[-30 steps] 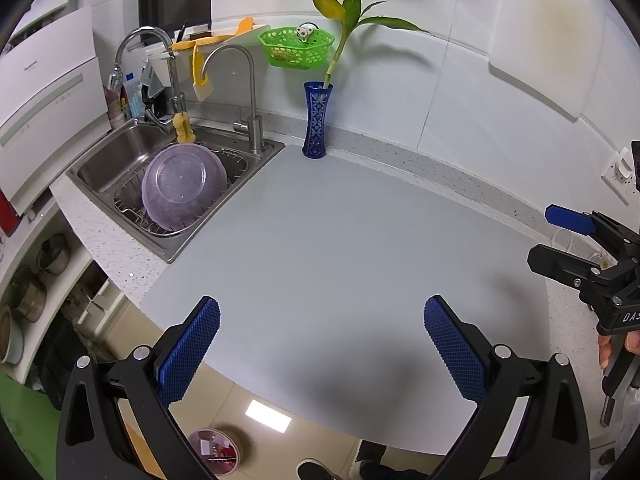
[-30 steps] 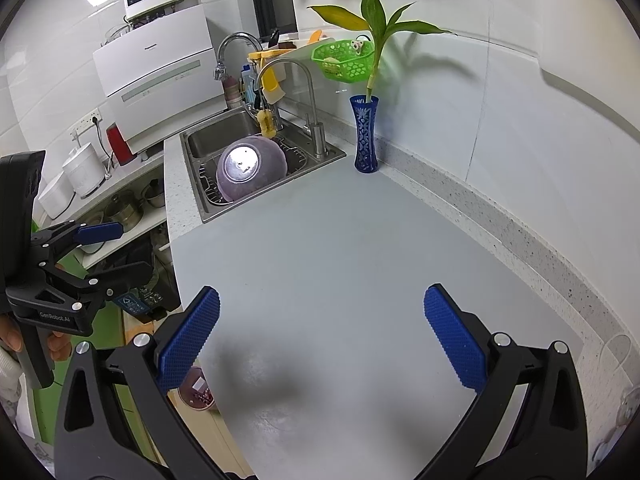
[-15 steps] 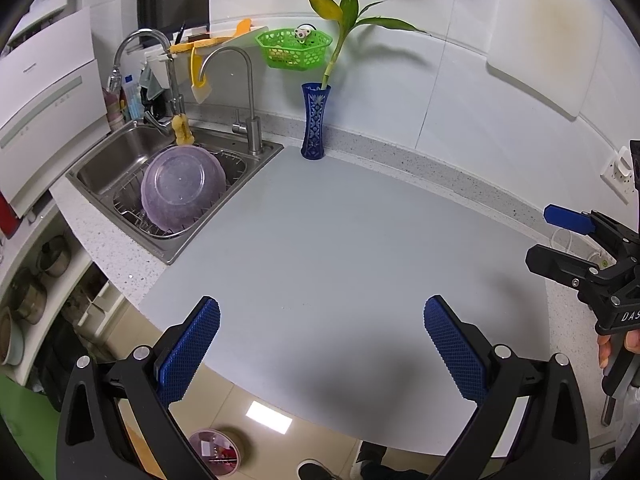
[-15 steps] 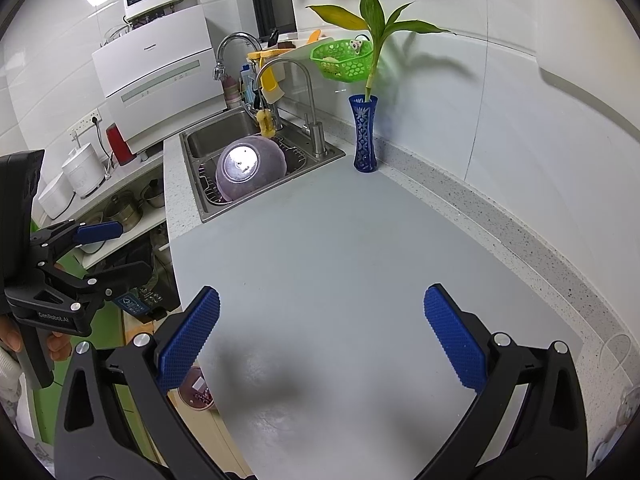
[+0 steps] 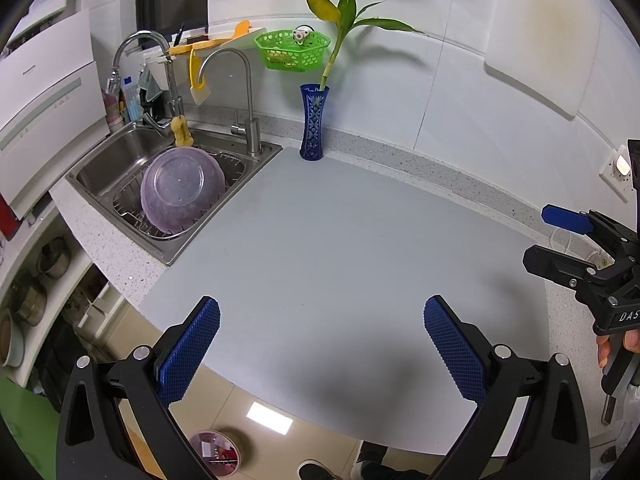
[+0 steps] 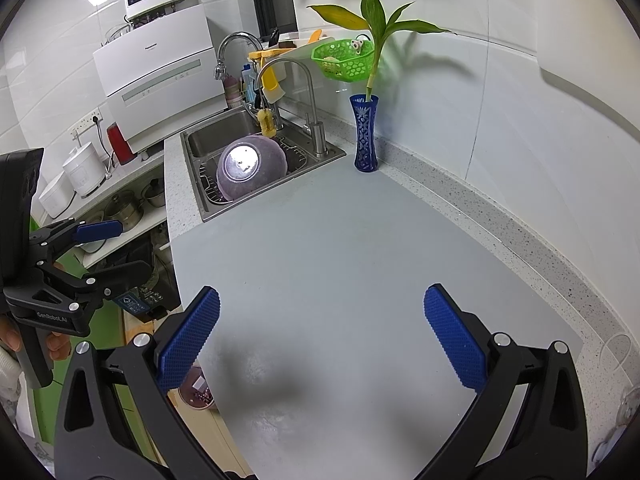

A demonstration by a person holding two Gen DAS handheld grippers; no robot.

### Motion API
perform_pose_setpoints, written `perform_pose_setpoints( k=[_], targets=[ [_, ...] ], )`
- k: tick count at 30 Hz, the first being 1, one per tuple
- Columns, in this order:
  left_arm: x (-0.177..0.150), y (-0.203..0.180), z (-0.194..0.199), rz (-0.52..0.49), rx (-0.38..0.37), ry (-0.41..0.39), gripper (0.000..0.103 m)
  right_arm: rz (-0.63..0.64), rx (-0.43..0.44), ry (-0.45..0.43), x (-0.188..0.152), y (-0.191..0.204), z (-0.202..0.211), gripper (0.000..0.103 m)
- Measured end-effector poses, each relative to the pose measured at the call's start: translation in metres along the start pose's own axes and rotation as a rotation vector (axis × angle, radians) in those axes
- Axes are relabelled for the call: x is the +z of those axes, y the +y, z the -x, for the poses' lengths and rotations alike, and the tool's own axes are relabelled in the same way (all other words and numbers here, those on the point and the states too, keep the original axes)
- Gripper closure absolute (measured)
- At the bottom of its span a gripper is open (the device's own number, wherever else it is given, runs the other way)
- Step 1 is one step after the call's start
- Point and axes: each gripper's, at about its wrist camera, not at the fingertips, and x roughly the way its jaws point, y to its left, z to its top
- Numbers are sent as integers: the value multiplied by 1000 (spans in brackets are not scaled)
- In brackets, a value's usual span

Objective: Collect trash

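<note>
My left gripper [image 5: 322, 308] hovers open above the front edge of the grey countertop [image 5: 340, 240], with nothing between its blue pads. My right gripper [image 6: 322, 294] is open too, over the same countertop [image 6: 340, 240], and holds nothing. Each gripper shows in the other's view: the right one [image 5: 552, 240] at the far right, the left one [image 6: 120, 250] at the far left, both held by a hand. No loose trash shows on the counter. A small round pink-rimmed bin [image 5: 214, 450] with scraps in it stands on the floor below the counter edge, also seen as the bin [image 6: 196, 390].
A steel sink [image 5: 100, 168] at the left holds a rack with an upturned purple bowl [image 5: 180, 188]. Two taps stand behind it. A blue vase [image 5: 313, 124] with a green plant stands by the wall, under a green basket [image 5: 292, 50]. A white dishwasher [image 6: 160, 76] sits further left.
</note>
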Motion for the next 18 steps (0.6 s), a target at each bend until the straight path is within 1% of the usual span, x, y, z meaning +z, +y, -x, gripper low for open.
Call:
perform_pose_setpoints(
  k=[18],
  targets=[
    [1,4,0,5,-4,2,5,1,2,5,-3,3,-1,3]
  ],
)
